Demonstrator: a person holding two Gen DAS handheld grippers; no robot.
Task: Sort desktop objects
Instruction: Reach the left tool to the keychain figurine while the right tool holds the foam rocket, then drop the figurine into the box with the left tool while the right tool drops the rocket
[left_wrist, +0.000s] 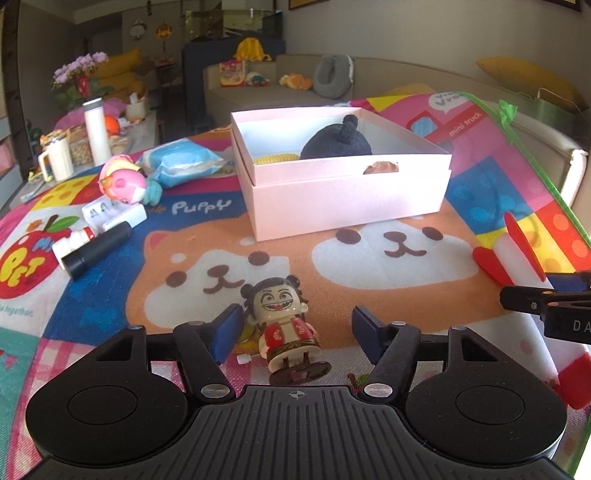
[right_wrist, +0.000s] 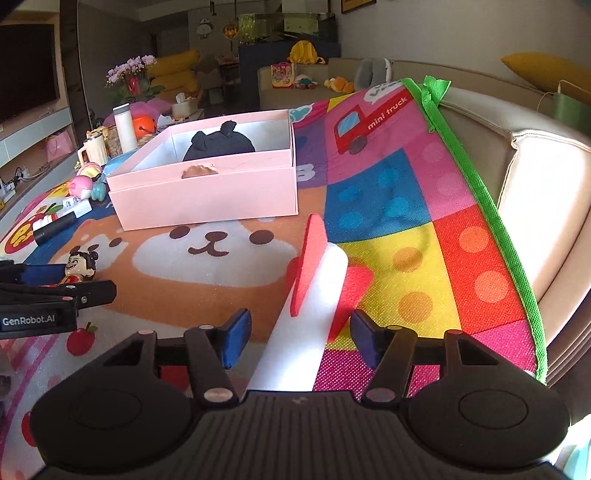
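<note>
My left tongs (left_wrist: 291, 332), apart, are straddling a rigid, top-heavy figurine (left_wrist: 286, 328); right tongs (right_wrist: 299, 338), apart, flanking a light foam plane (right_wrist: 310, 295).

Pretty lived-in living room here, daylight pouring in from the right and blowing out the beige sofa arm (right_wrist: 546, 177) beside the colourful cartoon play mat (right_wrist: 399, 206). A long beige couch (left_wrist: 266, 92) runs along the back wall with a grey neck pillow (left_wrist: 332, 75) and some plush stuff on it, plus a yellow cushion (right_wrist: 546, 70) on the right. Over on the left there's a dark TV (right_wrist: 26, 70) above a low cabinet, pink orchids (right_wrist: 131, 70), a yellow armchair (right_wrist: 177, 70), and a wall clock (right_wrist: 203, 27) further back. Walls look plain and pale
</note>
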